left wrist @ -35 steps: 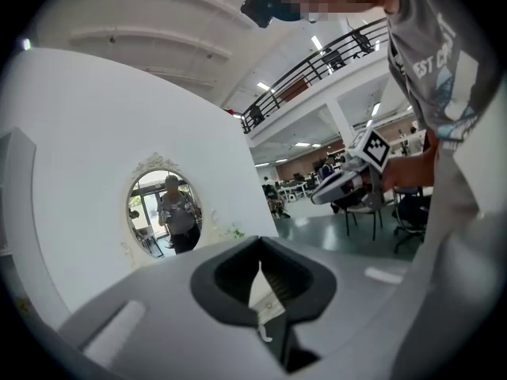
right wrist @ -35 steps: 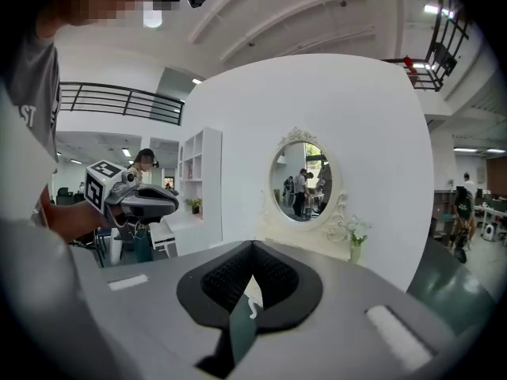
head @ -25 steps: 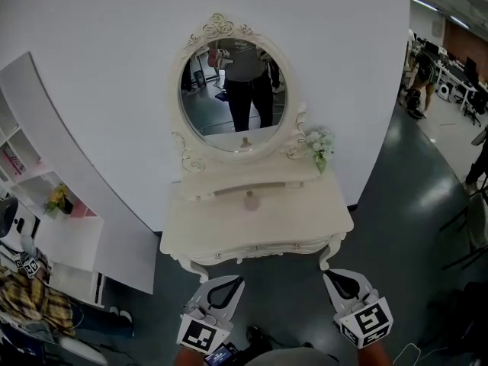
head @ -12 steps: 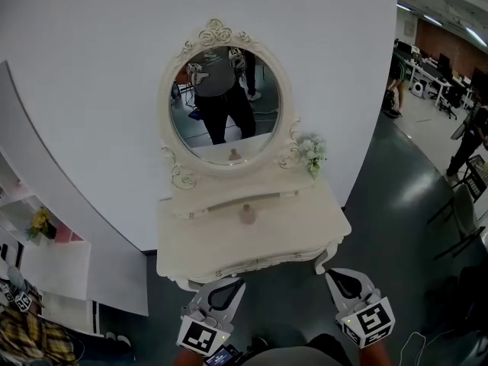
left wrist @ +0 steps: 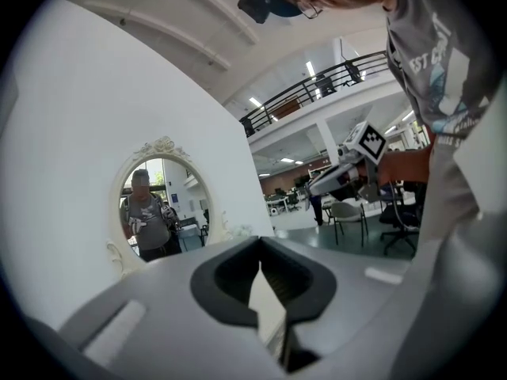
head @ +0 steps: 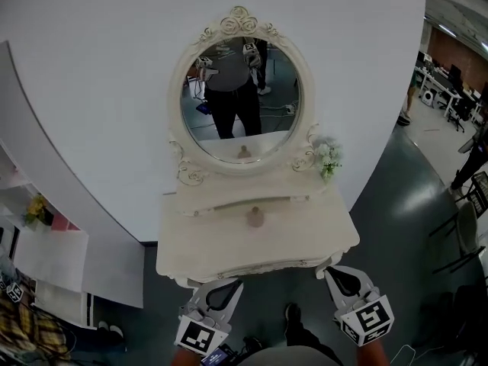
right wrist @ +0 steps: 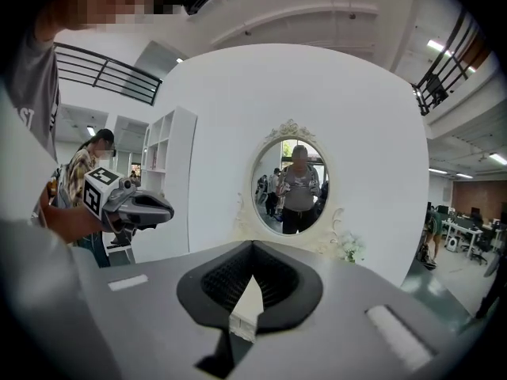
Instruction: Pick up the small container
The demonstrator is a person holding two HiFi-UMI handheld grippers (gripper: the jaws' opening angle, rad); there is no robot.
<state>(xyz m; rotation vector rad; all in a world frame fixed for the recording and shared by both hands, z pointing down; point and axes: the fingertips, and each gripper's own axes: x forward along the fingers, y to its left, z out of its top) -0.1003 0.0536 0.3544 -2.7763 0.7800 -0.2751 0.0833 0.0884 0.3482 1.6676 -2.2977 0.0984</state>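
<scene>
The small container (head: pixel 255 217), a pale pinkish bottle with a cap, stands upright at the middle of the cream dressing table (head: pixel 198 242), just in front of its raised back shelf. My left gripper (head: pixel 219 287) and right gripper (head: pixel 339 274) hover side by side just short of the table's front edge, both shut and holding nothing. In the left gripper view the left gripper (left wrist: pixel 260 244) points toward the table, and the right gripper (left wrist: pixel 348 161) shows at the right. The right gripper view shows the right gripper (right wrist: pixel 253 248) facing the mirror. The container is hidden behind the jaws in both gripper views.
An oval mirror (head: pixel 240 101) in a carved frame rises behind the table and reflects the person. White flowers (head: pixel 326 157) sit at the table's back right. A white shelf unit (head: pixel 46 242) stands at the left. Dark floor lies to the right, with people and desks far off.
The table and mirror have grown larger and sit more central in the head view. Both grippers have come closer to the table's front edge, still shut.
</scene>
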